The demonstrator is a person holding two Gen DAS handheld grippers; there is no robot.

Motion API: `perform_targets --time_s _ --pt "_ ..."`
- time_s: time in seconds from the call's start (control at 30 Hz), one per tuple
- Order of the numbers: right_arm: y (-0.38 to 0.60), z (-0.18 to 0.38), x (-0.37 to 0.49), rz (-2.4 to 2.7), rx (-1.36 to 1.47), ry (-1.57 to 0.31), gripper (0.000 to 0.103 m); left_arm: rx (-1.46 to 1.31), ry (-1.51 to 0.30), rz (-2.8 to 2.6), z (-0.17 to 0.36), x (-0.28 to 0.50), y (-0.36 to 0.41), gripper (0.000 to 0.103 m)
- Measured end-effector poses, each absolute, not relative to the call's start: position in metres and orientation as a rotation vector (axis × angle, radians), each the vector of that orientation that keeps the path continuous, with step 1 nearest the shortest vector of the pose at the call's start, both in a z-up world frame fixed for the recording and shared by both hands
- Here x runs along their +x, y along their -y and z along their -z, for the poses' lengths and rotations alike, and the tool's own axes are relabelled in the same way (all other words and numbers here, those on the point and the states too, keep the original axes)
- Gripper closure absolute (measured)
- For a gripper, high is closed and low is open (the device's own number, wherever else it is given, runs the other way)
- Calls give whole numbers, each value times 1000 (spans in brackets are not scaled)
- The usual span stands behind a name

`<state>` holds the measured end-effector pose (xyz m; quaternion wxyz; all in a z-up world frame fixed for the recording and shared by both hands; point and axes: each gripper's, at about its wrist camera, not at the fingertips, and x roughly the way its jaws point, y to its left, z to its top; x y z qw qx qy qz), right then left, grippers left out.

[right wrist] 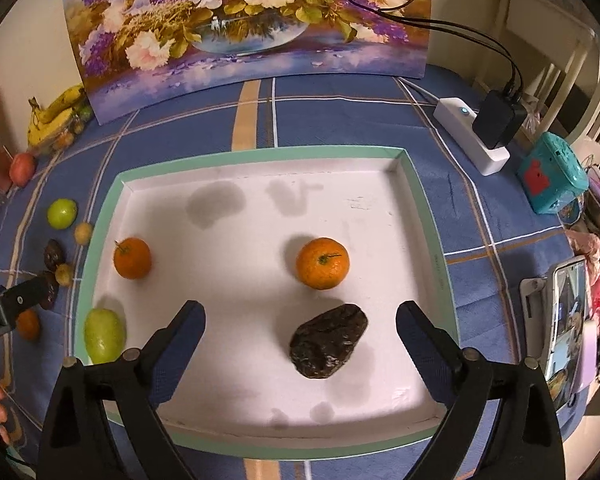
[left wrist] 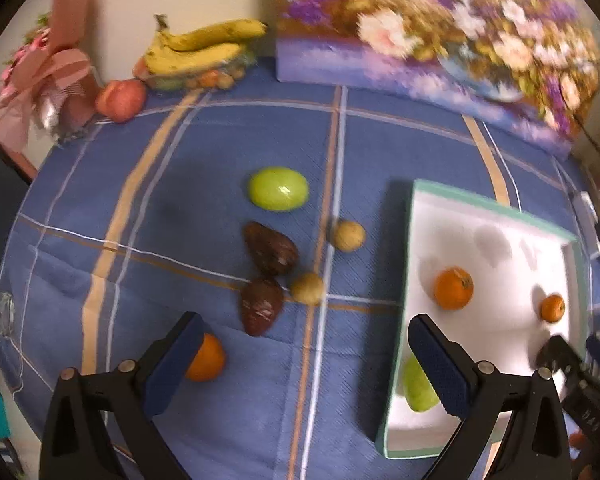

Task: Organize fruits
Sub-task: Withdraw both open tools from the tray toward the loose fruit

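Fruits still loose on the blue checked bench left of the shallow white tray [right wrist: 260,152], like the small round orange tangerine [left wrist: 206,356] beside the wide-open, empty left gripper [left wrist: 304,364], look light, smooth and likely to roll, so grip across the middle, while the right gripper [right wrist: 300,344] hangs equally wide and empty over the tray.

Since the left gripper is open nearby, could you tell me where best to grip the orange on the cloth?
Probably across the orange's round middle, from above: it sits partly behind the left gripper's left finger, so shift left first.
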<state>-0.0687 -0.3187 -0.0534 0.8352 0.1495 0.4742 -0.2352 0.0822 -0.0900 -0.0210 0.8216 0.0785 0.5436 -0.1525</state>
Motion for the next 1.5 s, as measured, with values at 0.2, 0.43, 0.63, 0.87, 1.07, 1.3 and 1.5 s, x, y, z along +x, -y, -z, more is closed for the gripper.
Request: perform_targets --time_s 0.2,0.43,0.63,0.87,1.07,1.3,1.5 --pt "300 51 -56 450 295 -998 7 97 -1100 252 4 98 49 0" --pt "273 48 -34 387 269 -991 7 53 -1084 174 -4 117 3 0" --pt "239 47 -13 299 250 -990 7 9 -1107 149 -1 124 -24 0" --pt "206 48 9 231 243 -998 7 -8 -1225 134 32 127 -33 0" --pt "190 52 20 220 233 -1022 7 -77 -1341 164 63 127 -37 0" --pt "187 49 22 238 229 -1030 7 -117 -1394 257 73 121 -24 22" --pt "188 44 20 252 227 -1027 7 -99 -1417 309 78 116 -10 39"
